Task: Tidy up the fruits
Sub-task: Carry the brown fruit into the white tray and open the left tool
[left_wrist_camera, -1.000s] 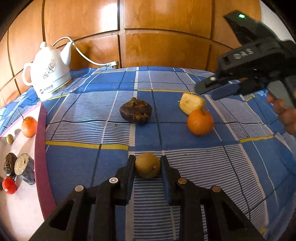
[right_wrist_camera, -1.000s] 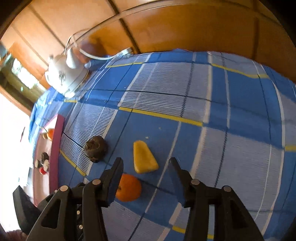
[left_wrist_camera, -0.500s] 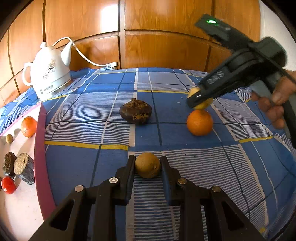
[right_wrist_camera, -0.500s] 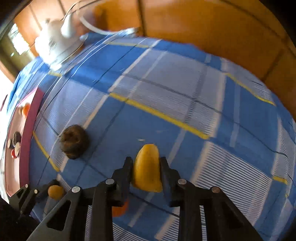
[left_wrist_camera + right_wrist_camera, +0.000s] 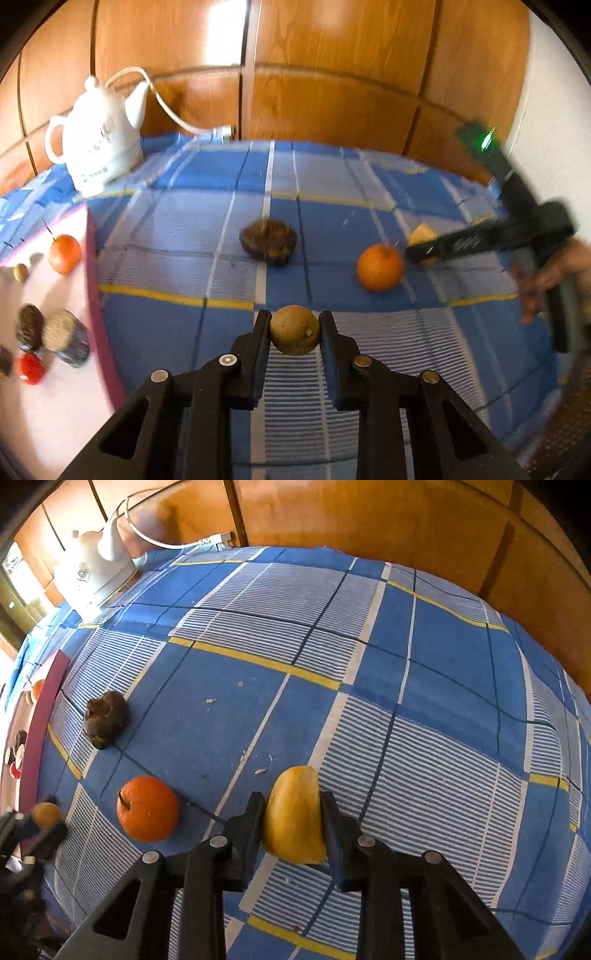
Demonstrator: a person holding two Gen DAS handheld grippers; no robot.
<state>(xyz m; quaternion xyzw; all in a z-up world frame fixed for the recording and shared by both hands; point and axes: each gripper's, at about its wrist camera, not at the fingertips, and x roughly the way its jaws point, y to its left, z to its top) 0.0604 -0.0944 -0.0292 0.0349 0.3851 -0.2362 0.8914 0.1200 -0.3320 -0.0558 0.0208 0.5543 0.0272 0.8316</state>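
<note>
Fruits were spread over the blue plaid cloth (image 5: 424, 672) on the table. Far left, a pink tray (image 5: 66, 398) carried a small orange (image 5: 64, 254), a red fruit (image 5: 30, 367), a little tan fruit (image 5: 20, 272) and some dark chunks (image 5: 65, 338). A white electric kettle (image 5: 99, 147) stood behind the tray, against the wooden wall panels (image 5: 332, 66), its cord trailing away.

The left tongs (image 5: 294, 330) were clamped on a round brownish-tan fruit (image 5: 294, 329), one finger pressing each side, over the striped part of the cloth. Beyond them a dark wrinkled fruit (image 5: 268, 242) lay on the cloth, well apart from the tongs. Further right sat an orange (image 5: 379, 266) with its stem showing, loose on the cloth.

The right tongs (image 5: 293, 821) were closed around a yellow wedge-shaped fruit (image 5: 294, 818), gripping it at both flanks, just to the right of the orange (image 5: 147, 808). From the left wrist view the wedge (image 5: 422, 235) peeked out behind the black tongs, held by the person's right hand (image 5: 554, 273) at the edge of the picture. A few pale crumbs (image 5: 260, 771) dotted the cloth ahead of the wedge.
</note>
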